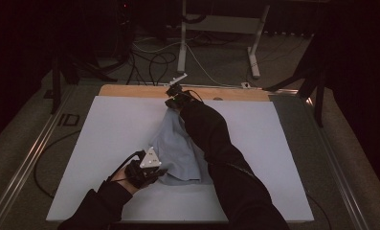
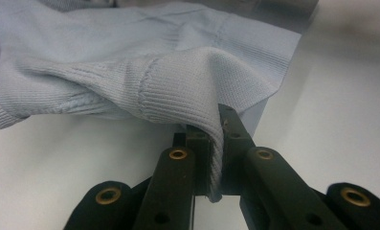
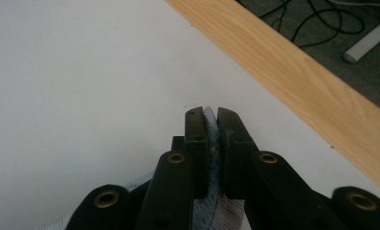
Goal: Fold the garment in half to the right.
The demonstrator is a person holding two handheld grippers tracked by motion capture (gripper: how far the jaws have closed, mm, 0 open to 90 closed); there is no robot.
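Observation:
A pale blue knitted garment lies stretched along the middle of the white table cover, running from near to far. My left gripper sits at its near end, shut on a ribbed edge of the garment, which rises in a fold between the jaws. My right gripper is at the garment's far end near the wooden table edge. It is shut on a thin pinch of the blue fabric, and my right sleeve covers part of the cloth.
Beyond the wooden edge the floor holds loose cables and white desk legs. Metal rails run along both sides of the table. Bare white cover lies to the left and right of the garment.

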